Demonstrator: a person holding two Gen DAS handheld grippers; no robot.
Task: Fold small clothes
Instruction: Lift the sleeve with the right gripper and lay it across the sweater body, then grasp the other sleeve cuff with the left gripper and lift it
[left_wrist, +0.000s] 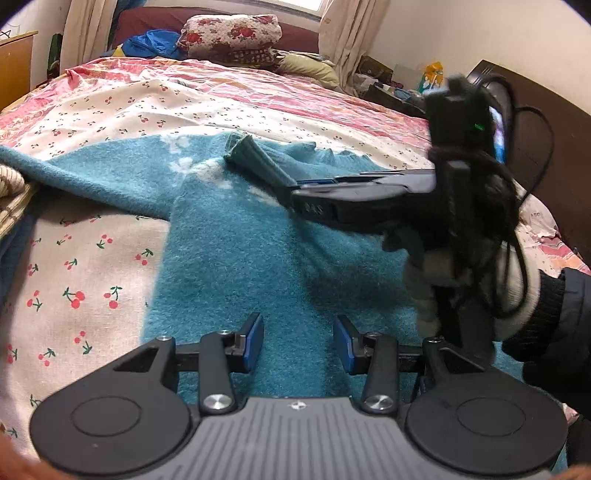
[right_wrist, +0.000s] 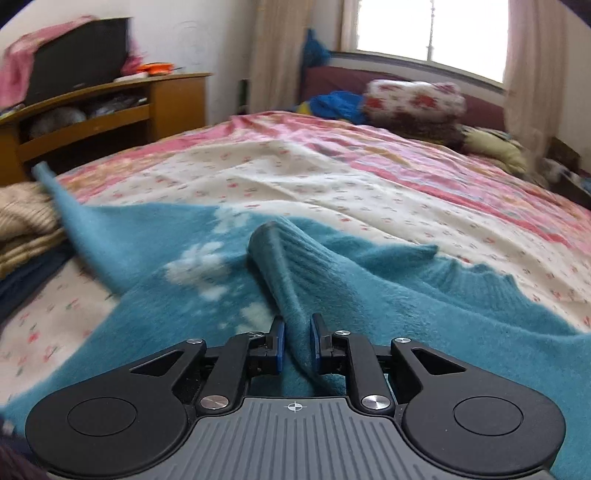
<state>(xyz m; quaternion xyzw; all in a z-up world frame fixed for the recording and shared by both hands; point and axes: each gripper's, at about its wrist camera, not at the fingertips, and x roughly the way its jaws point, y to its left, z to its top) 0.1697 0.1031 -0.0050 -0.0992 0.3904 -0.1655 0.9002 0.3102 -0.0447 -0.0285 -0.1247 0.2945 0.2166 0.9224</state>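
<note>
A fluffy teal sweater (left_wrist: 240, 258) (right_wrist: 406, 295) with white flower marks lies spread on the bed. Its ribbed sleeve (left_wrist: 255, 158) (right_wrist: 280, 258) lies folded in over the body. My right gripper (right_wrist: 295, 328) is shut on that sleeve, whose knit fills the narrow gap between the blue pads. In the left wrist view the right gripper (left_wrist: 291, 190) reaches in from the right, low over the sweater. My left gripper (left_wrist: 299, 332) hovers open above the sweater's body with nothing between its fingers. The other sleeve (left_wrist: 74, 173) (right_wrist: 74, 221) stretches out to the left.
The bed wears a cherry-print sheet (left_wrist: 74, 277) (right_wrist: 332, 177). A pile of folded clothes (left_wrist: 11, 192) (right_wrist: 22, 221) sits at the left edge. Floral bedding (left_wrist: 229, 33) (right_wrist: 413, 99) lies at the head, a wooden cabinet (right_wrist: 110, 107) stands beyond. A gloved hand (left_wrist: 517, 295) holds the right gripper.
</note>
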